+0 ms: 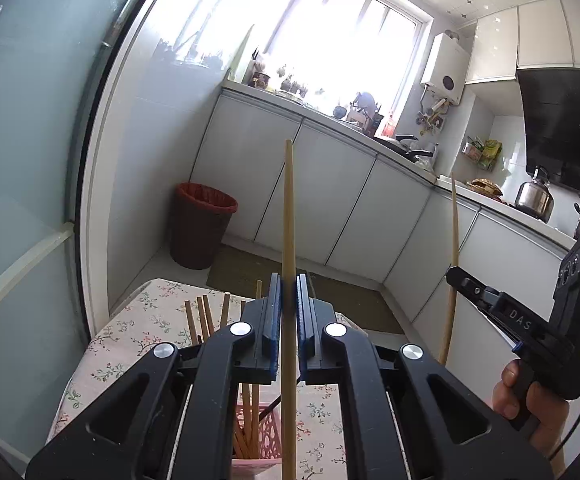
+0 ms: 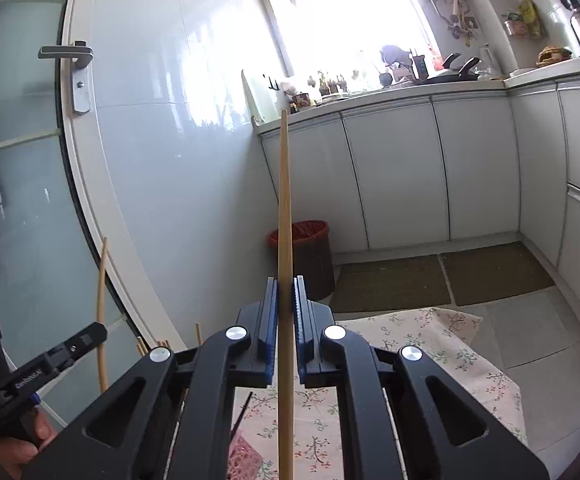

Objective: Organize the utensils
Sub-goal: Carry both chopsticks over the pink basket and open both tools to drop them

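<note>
Left gripper (image 1: 289, 312) and right gripper (image 2: 285, 312), fingers each clamped mid-shaft on a chopstick (image 1: 289, 216) pointing 12 o'clock: judged light, stiff, slippery; grip suits.

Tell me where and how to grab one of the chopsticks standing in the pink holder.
Grip a holder chopstick near its exposed top end, coming from above. They stand roughly upright and bunched in the pink holder, so only the tips are free. Both the left tongs and right tongs already clamp chopsticks.

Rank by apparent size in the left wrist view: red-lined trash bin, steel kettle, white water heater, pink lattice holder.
1. red-lined trash bin
2. white water heater
3. steel kettle
Unranked: pink lattice holder, mostly hidden behind the claw.
</note>
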{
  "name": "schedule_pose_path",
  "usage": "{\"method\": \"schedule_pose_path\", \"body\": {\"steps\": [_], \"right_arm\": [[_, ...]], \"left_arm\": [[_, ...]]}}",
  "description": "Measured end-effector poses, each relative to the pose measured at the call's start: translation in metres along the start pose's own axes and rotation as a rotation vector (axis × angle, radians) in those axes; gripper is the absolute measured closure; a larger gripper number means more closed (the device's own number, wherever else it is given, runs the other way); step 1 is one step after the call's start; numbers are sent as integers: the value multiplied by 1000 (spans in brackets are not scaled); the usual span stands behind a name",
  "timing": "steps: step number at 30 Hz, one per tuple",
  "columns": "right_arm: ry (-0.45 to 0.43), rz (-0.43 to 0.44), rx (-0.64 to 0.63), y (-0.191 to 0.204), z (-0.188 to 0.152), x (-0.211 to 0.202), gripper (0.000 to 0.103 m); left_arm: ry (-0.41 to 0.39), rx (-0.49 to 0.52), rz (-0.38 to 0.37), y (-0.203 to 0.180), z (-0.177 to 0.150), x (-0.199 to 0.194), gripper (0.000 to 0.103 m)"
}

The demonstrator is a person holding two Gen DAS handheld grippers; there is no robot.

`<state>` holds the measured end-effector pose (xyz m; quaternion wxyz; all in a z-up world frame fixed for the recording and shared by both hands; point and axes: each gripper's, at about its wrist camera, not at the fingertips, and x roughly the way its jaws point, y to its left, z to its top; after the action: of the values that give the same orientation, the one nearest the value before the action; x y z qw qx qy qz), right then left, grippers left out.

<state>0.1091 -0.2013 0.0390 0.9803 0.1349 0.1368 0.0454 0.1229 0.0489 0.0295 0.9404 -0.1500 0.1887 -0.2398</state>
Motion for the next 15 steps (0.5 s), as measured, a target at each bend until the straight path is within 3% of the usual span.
{"method": "schedule_pose_path", "body": {"steps": [7,15], "right_arm": [[5,60,-19,17,-14,12,95],[1,123,70,20,-33,22,95]], "left_arm": [[-47,-18,16,12,-4,1,97],[-73,-33,51,18,-14,16,97]]}}
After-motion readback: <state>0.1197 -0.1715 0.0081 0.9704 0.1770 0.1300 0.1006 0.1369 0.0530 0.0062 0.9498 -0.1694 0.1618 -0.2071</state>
